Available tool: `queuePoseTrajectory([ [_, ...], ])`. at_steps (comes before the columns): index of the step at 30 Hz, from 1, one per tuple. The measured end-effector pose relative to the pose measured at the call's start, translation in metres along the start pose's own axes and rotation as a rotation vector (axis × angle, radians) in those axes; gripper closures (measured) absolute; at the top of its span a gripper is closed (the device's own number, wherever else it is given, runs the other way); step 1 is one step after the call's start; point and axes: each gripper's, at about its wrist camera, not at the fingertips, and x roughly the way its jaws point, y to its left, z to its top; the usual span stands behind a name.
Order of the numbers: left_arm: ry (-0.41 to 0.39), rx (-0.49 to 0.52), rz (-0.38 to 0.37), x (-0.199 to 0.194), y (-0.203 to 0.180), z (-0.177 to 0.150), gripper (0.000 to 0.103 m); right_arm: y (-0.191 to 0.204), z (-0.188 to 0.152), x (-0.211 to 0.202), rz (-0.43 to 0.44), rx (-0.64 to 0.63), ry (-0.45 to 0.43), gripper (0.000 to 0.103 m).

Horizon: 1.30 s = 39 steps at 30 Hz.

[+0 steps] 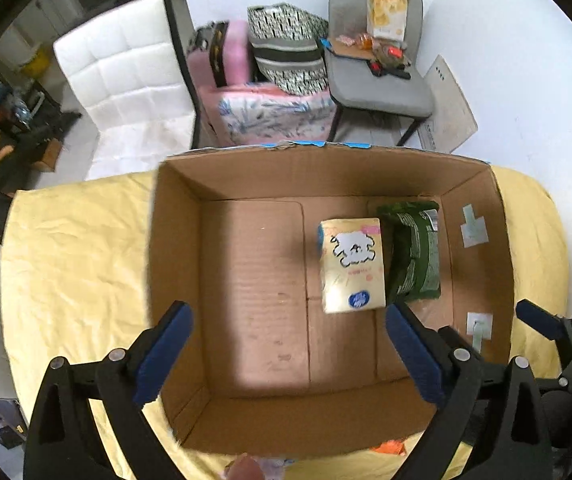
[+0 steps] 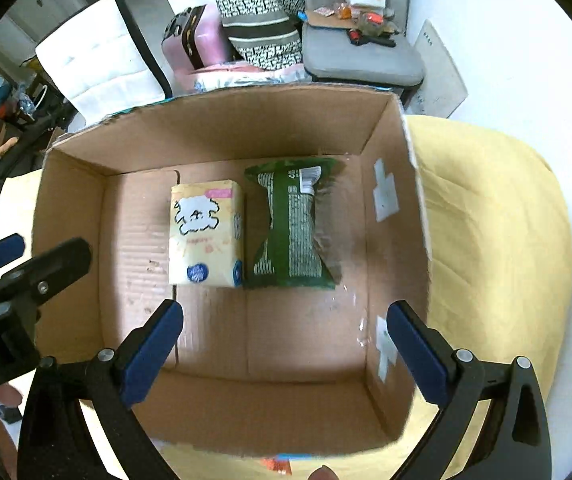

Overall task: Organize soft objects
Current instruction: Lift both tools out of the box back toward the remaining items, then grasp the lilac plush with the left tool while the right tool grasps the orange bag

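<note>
An open cardboard box (image 1: 173,264) (image 2: 418,208) stands on a yellow cloth. Inside it lie a pale yellow tissue pack with a white dog picture (image 1: 352,266) (image 2: 205,232) and a green snack bag (image 1: 416,254) (image 2: 290,228), side by side and touching. My left gripper (image 1: 288,332) is open and empty above the box's near half. My right gripper (image 2: 286,328) is open and empty above the box, just nearer than the two packs. The right gripper's fingers show at the right edge of the left wrist view (image 1: 542,322); the left gripper's fingers show at the left edge of the right wrist view (image 2: 45,264).
The yellow cloth (image 1: 73,264) (image 2: 494,232) covers the table around the box. An orange packet (image 1: 390,448) lies by the box's near wall. Behind the table stand a white chair (image 1: 125,80), a pink suitcase (image 1: 221,56), a patterned bag (image 1: 286,48) and a cluttered grey chair (image 1: 378,76).
</note>
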Motion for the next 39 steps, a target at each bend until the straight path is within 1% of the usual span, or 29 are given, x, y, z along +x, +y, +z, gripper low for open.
queuePoseTrajectory([
  [4,-0.052,-0.003,0.026,-0.025,0.000,-0.021,0.004,0.001,-0.022,-0.028,0.002,0.014,-0.035,0.000],
  [7,-0.087,-0.008,0.032,-0.043,0.000,-0.035,0.004,0.006,-0.038,-0.049,-0.026,-0.003,-0.084,0.000],
  [13,-0.140,-0.013,0.035,-0.076,-0.002,-0.067,0.004,0.006,-0.063,-0.085,-0.039,-0.003,-0.156,0.000],
  [16,-0.165,-0.033,0.023,-0.093,0.000,-0.080,0.004,0.006,-0.078,-0.107,-0.033,-0.001,-0.197,0.000],
  [20,-0.182,-0.057,0.015,-0.110,0.003,-0.099,0.004,0.007,-0.099,-0.133,-0.001,0.002,-0.226,0.000],
  [23,-0.170,-0.079,0.021,-0.114,0.008,-0.118,0.004,0.005,-0.114,-0.139,0.026,0.015,-0.216,0.000],
  [25,-0.153,-0.098,0.033,-0.111,0.014,-0.132,0.004,0.003,-0.127,-0.134,0.056,0.029,-0.185,0.000],
  [28,-0.106,-0.142,0.044,-0.097,0.027,-0.158,0.004,-0.001,-0.143,-0.116,0.063,0.042,-0.138,0.000],
  [29,-0.090,-0.157,0.048,-0.091,0.031,-0.165,0.004,-0.003,-0.150,-0.105,0.062,0.049,-0.111,0.000],
  [31,-0.035,-0.200,0.059,-0.070,0.044,-0.180,0.004,-0.009,-0.161,-0.080,0.072,0.080,-0.045,0.000],
  [34,0.042,-0.244,0.077,-0.036,0.060,-0.200,0.004,-0.016,-0.171,-0.046,0.070,0.110,0.023,0.000],
  [36,0.090,-0.236,0.102,-0.014,0.064,-0.209,0.004,-0.021,-0.174,-0.021,0.070,0.129,0.071,0.000],
  [39,0.142,-0.197,0.116,0.017,0.062,-0.222,0.004,-0.027,-0.178,0.013,0.085,0.164,0.137,0.000],
])
